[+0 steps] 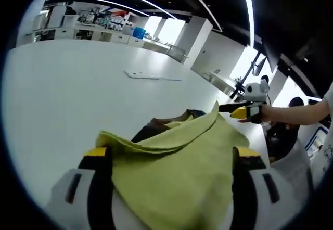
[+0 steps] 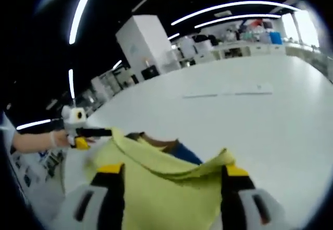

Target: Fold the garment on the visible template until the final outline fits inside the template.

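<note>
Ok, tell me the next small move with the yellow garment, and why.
Probably carry the lifted edge forward over the white table and lay it flat. The yellow-green garment hangs raised between both tools, the left tool and the right tool, each apparently pinching a corner, with darker cloth bunched beneath; the fold is unfinished.
</note>
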`<state>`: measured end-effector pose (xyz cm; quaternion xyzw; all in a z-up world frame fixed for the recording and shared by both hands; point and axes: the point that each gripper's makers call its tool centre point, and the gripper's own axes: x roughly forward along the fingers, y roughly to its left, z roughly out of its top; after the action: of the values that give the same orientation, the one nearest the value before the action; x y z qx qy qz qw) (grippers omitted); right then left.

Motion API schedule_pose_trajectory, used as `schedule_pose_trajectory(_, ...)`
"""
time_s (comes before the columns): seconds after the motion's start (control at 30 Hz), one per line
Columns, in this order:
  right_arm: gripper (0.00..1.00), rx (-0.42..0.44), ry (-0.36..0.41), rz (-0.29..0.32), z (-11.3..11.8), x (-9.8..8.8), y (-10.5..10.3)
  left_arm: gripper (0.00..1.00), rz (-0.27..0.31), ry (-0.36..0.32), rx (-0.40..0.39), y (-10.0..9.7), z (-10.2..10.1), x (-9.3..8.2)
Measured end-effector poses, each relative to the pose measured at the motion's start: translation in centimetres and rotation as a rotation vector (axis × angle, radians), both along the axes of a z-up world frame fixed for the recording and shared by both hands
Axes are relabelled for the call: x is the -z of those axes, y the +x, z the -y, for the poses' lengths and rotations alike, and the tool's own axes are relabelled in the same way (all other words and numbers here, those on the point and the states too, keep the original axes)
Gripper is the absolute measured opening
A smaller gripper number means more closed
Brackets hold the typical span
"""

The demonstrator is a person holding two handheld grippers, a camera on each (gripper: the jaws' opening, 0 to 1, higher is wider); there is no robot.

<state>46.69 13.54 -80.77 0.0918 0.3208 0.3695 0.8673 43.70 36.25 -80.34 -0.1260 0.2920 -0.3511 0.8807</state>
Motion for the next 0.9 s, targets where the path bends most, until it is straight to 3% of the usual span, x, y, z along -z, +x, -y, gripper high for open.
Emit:
schedule_pose_trajectory(0.6,0.73,0.015,-0.016,-0.001,0.6,0.1,0.1,0.94,-0.009,0.010,-0.027,0.2,-1.0,0.3)
schedule_pose_trajectory(0.9,0.72,0.022,-0.028,0.002,2.2,-0.5,-1.1,0.93,-0.007,0.020,-0.020,-1.4,-1.7,-0.1)
